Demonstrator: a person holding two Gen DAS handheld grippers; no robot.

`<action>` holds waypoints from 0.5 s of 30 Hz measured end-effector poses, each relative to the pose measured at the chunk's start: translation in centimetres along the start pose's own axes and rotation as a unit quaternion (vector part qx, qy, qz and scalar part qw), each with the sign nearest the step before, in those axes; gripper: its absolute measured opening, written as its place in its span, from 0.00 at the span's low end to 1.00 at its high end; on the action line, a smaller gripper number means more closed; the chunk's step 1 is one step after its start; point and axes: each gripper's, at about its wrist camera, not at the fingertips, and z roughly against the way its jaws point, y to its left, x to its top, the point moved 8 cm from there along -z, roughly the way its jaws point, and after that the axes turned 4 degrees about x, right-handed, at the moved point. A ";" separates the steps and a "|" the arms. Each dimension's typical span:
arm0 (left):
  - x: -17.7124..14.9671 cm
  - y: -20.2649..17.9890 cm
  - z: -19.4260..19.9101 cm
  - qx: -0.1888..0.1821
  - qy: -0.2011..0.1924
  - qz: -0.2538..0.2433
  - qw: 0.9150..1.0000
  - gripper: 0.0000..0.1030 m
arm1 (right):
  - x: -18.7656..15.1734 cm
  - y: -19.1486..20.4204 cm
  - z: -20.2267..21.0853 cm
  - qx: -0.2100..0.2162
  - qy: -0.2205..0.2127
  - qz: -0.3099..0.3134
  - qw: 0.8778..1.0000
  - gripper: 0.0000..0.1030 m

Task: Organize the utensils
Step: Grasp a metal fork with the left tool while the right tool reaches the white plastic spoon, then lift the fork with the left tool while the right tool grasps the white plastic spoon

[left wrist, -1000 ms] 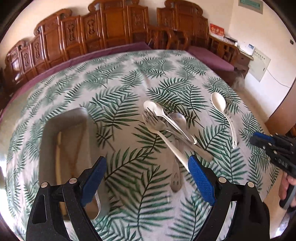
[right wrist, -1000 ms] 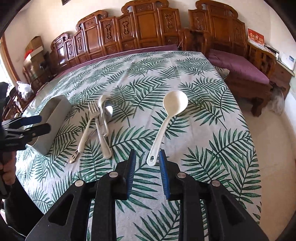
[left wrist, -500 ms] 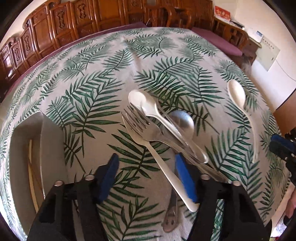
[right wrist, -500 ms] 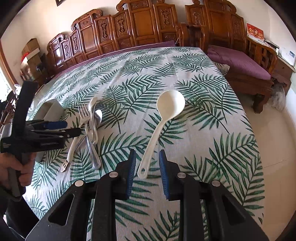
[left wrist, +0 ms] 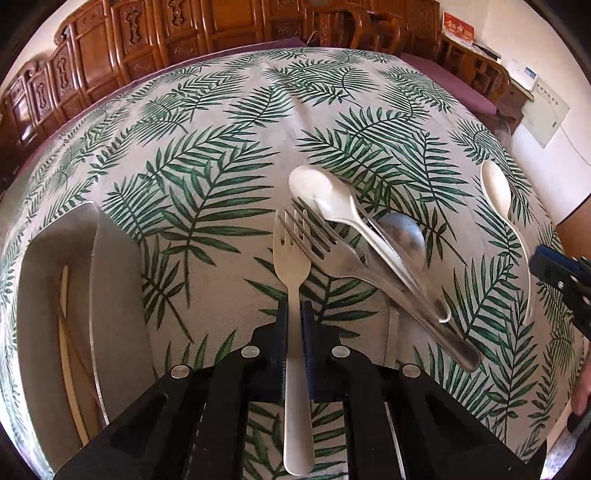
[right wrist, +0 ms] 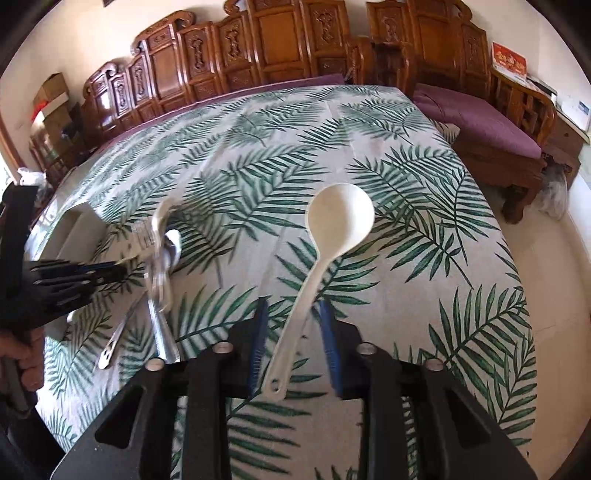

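The white fork point(left wrist: 293, 280) is clamped by its handle in the left gripper point(left wrist: 294, 314), beside a pile of a metal fork point(left wrist: 332, 254), white spoon point(left wrist: 332, 206) and metal spoon point(left wrist: 402, 236). A grey tray point(left wrist: 92, 280) lies left on the leaf-print tablecloth point(left wrist: 221, 147). The ladle point(right wrist: 332, 236) handle is straddled by the right gripper point(right wrist: 291, 314), whose jaws have just been opening and do not touch it.

No text, label or number is legible in either view. A red card point(left wrist: 458, 28) with gold characters stands on the wooden furniture at upper right, its characters too small to read; a white wall panel point(left wrist: 546, 110) shows faint, unreadable print.
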 end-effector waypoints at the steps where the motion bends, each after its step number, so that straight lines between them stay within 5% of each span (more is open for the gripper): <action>1: 0.0 0.2 0.4 -0.004 -0.003 0.002 1.000 0.06 | 0.1 -0.2 -0.3 -0.002 0.001 -0.002 1.000 0.36; 15: 0.2 2.2 5.5 -0.026 -0.041 0.002 0.999 0.06 | 2.5 -1.6 -4.4 -0.059 0.032 -0.011 0.998 0.36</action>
